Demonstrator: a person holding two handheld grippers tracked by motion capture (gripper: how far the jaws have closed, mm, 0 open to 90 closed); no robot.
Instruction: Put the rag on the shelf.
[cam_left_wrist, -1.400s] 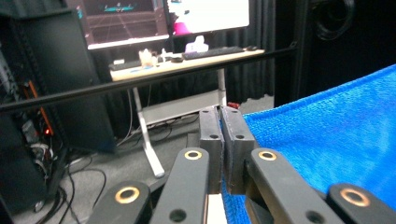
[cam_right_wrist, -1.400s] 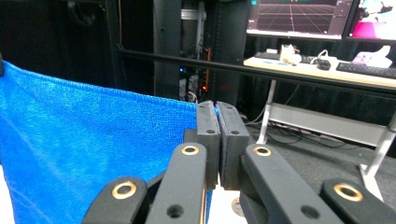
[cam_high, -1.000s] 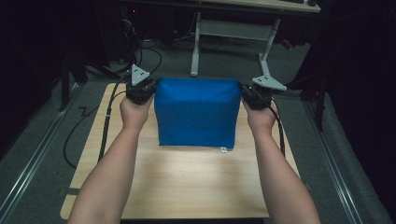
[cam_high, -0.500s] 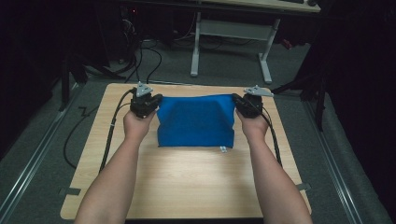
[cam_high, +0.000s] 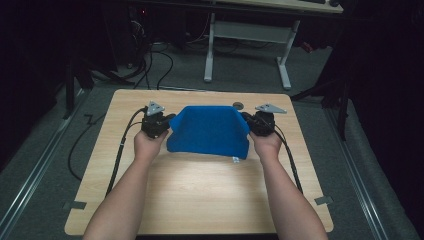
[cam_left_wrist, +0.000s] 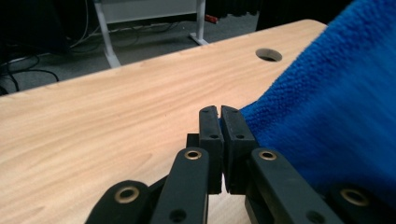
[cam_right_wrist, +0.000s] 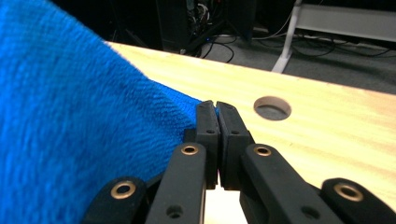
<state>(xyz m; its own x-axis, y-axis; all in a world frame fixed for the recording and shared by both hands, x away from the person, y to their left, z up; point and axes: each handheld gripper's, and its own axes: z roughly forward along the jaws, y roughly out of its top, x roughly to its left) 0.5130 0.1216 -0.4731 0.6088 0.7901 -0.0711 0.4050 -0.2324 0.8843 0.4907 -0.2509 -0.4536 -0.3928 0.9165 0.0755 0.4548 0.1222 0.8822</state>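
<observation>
A blue terry towel (cam_high: 209, 131) is stretched between the two grippers over the far half of the wooden table (cam_high: 200, 195). Its near edge with a small white tag (cam_high: 235, 159) lies on the wood. My left gripper (cam_high: 169, 119) is shut on the towel's far left corner, and its jaws pinch the blue cloth (cam_left_wrist: 327, 116) in the left gripper view, where that gripper (cam_left_wrist: 220, 110) shows close up. My right gripper (cam_high: 245, 118) is shut on the far right corner; in the right gripper view the gripper (cam_right_wrist: 214, 105) clamps the towel (cam_right_wrist: 70, 121) low over the tabletop.
A round cable hole (cam_high: 238, 105) sits in the table near its far edge, just behind the towel; the same hole (cam_right_wrist: 272, 108) lies close to the right jaws. Black cables (cam_high: 120, 150) trail off the left side. A desk frame (cam_high: 245, 45) stands on the floor beyond.
Both grippers have carried the towel away from me and down. It hung tall and square a second ago; it now lies lower and flatter, its far edge near the table.
</observation>
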